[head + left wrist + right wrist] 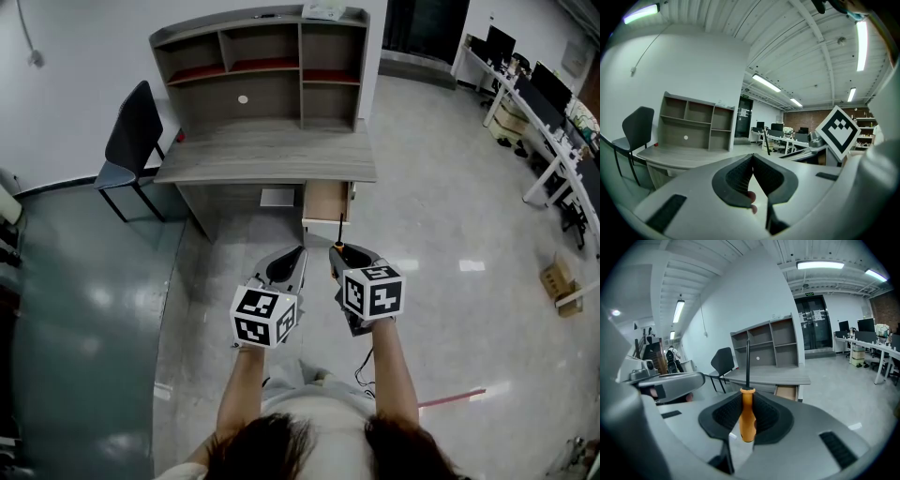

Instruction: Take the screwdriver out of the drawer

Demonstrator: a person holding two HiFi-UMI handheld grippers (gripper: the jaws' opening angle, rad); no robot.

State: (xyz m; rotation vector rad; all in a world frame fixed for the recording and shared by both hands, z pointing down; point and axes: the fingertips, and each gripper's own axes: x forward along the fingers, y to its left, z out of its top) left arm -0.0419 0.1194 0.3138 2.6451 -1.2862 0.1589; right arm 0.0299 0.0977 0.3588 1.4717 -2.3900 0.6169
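Right gripper view: my right gripper (747,401) has its black ribbed fingers (725,416) closed on the smooth orange handle of the screwdriver (747,423). The thin dark shaft juts forward beyond them. Left gripper view: my left gripper (753,158) has its fingers (738,179) meeting at their tips, with nothing between them. Head view: both grippers hang over glossy floor (441,216), well out from the grey wood-grain bench (272,155). Its shallow drawer (326,200) stands open under the right end, and the screwdriver is clear of it.

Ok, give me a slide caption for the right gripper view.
Right gripper clamps an orange-handled screwdriver, shaft pointing up, with the open drawer behind.
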